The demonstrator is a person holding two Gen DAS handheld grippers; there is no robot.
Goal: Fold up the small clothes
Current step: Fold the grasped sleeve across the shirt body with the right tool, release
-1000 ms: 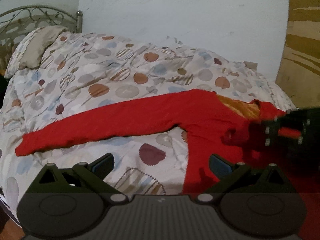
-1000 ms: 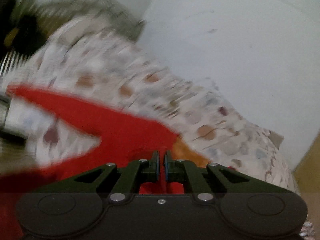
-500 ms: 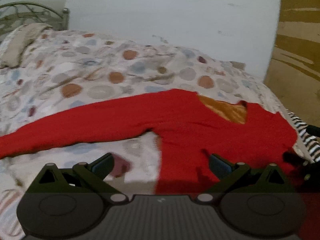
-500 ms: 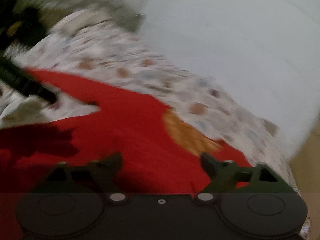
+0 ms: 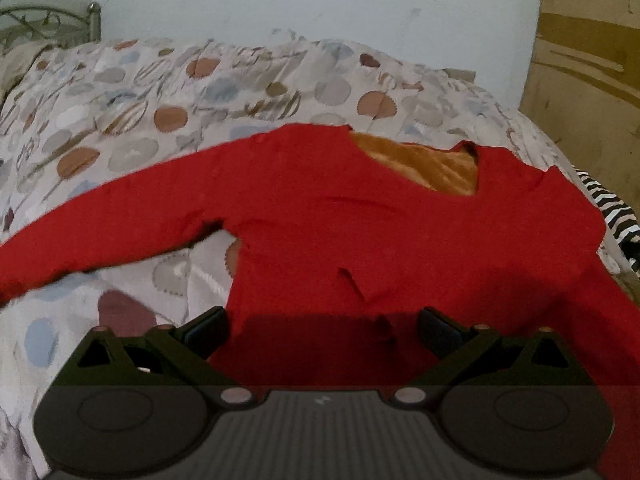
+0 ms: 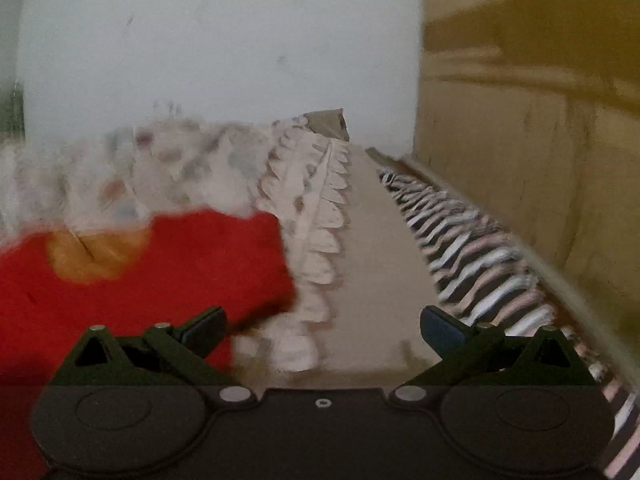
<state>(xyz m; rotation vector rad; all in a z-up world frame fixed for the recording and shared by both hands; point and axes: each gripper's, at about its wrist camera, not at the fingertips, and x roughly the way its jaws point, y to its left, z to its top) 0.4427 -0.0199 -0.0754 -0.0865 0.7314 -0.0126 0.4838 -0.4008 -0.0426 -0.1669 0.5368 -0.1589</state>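
Note:
A red long-sleeved top (image 5: 360, 232) with an orange lining at its neck lies spread flat on the spotted bedspread (image 5: 168, 112), one sleeve stretched out to the left. My left gripper (image 5: 322, 326) hovers open over the top's lower body, nothing between its fingers. In the blurred right wrist view, the red top (image 6: 180, 272) fills the lower left. My right gripper (image 6: 322, 326) stands wide open over the bed's right edge, past the top's shoulder, with nothing in it.
A scalloped frill (image 6: 320, 216) trims the bedspread's right edge. Beside it lies a black-and-white striped cloth (image 6: 472, 256), also seen as striped cloth (image 5: 612, 212) at the far right. A pale wall stands behind, a yellowish wooden panel (image 6: 540, 120) to the right, a metal bedstead (image 5: 48, 28) far left.
My right gripper let go of the red top, opened wide and swung right to the bed's edge. My left gripper slid right, from the sleeve side to over the top's body.

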